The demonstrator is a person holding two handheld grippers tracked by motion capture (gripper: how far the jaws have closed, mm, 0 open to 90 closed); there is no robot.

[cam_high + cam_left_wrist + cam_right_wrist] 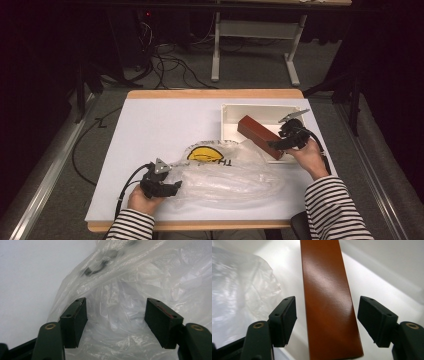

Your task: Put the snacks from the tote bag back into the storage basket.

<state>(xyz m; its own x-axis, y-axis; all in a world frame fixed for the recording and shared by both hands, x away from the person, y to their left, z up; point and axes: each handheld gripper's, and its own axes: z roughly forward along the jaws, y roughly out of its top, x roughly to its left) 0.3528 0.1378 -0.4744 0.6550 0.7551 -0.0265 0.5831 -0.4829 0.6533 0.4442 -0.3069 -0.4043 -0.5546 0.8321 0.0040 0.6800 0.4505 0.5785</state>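
- Against the near edge of the white bin (pixel 235 111), which stands at the far right of the table (pixel 150 125), a brown box (pixel 260 136) lies slantwise: its far end is inside the bin and its near end sticks out over the bin's near rim.
- Just in front of the bin, the right gripper (pixel 281 144) sits at the box's near end. In the right gripper view its jaws are spread, one on each side of the box (pixel 329 302), with a clear gap between each pad and the box's side, so nothing is pinched.
- On the bin's near left, a clear plastic bag (pixel 225 175) lies crumpled on the table, its yellow print (pixel 205 155) toward the bin; one fold touches the box's lower end.
- Well away from the bin, at the bag's left end, the left gripper (pixel 170 187) is held low over the table. In the left gripper view its jaws stand wide apart with loose bag film (pixel 125 312) between them; the pads do not press on it.
- Both sleeves (pixel 335 205) are striped.
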